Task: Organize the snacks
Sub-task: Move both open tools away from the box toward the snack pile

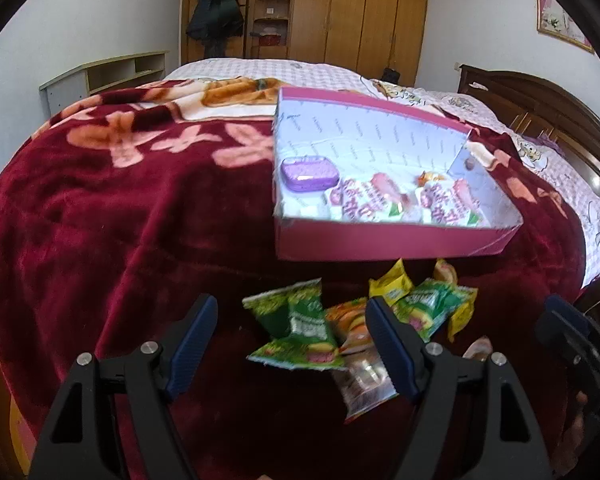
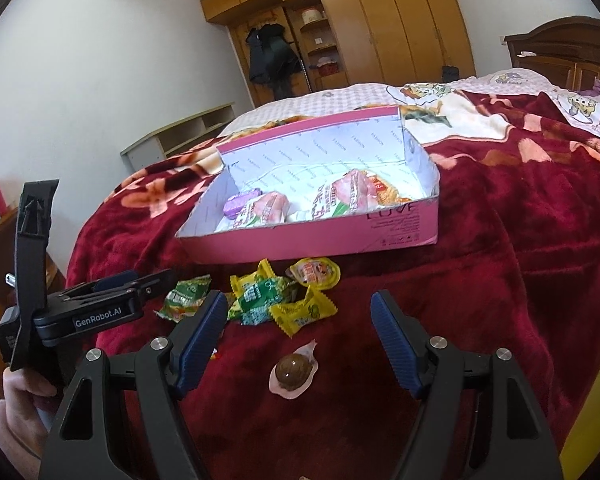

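Green packet (image 1: 296, 326) flat on blanket (image 1: 120, 220), long axis toward pink box (image 1: 380, 242).

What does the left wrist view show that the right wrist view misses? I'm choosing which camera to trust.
Only the left view shows the clear packet by the left gripper and the wall picture.
Only the right view shows the chocolate ball between the right gripper's open jaws, and the jelly cup.
Both show the pink box, purple tin, green and yellow packets, and red blanket.

left claw (image 1: 290, 342) open, right claw (image 2: 298, 340) open — both angled down
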Available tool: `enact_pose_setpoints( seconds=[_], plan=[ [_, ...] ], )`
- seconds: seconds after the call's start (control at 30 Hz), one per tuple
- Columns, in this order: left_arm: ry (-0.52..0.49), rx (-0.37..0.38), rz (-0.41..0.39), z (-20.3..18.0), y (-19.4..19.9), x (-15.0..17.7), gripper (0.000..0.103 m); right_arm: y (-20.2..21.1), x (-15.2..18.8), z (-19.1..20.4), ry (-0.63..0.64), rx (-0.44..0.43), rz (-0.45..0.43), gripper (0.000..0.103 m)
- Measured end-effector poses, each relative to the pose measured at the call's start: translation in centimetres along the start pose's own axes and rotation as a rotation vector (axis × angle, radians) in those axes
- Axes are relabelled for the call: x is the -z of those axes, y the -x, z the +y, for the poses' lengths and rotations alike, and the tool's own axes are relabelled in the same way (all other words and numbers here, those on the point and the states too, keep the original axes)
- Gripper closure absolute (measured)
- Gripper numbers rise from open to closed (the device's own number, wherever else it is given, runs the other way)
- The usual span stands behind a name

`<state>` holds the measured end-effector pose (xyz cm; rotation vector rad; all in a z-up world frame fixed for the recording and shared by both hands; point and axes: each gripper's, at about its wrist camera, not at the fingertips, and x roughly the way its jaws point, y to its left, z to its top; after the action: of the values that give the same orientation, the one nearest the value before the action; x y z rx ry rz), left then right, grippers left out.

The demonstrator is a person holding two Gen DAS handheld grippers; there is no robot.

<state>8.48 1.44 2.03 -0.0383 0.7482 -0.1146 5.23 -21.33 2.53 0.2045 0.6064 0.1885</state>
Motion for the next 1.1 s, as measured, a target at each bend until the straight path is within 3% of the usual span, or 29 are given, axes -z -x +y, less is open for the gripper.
enact_pose_setpoints(
  seconds=[0.33, 0.53, 0.7, 0.93, 1.1],
  plan=[
    [0.058, 0.001, 0.039, 1.2, -1.6, 0.9, 0.023, -0.8, 1.0, -0.3, 0.000, 0.005, 0.035, 0.027],
    [0.026, -0.103, 0.024, 0.9, -2.7, 1.0, 0.023, -1.6, 1.5, -0.6, -0.007, 0.003, 0.061, 0.027],
    [0.035, -0.075, 0.029, 1.0, -3.5, 1.1, 0.023, -2.5, 2.0, -0.9, -0.014, 0.004, 0.086, 0.027],
    [0.054, -0.097, 0.029, 1.1, -4.7, 1.4, 0.021, -3.5, 2.6, -0.9, -0.015, 0.000, 0.116, 0.027],
    [0.067, -0.103, 0.022, 1.7, -4.6, 1.5, 0.032, -3.8, 3.0, -0.7, -0.001, 0.005, 0.126, 0.027]
  ],
)
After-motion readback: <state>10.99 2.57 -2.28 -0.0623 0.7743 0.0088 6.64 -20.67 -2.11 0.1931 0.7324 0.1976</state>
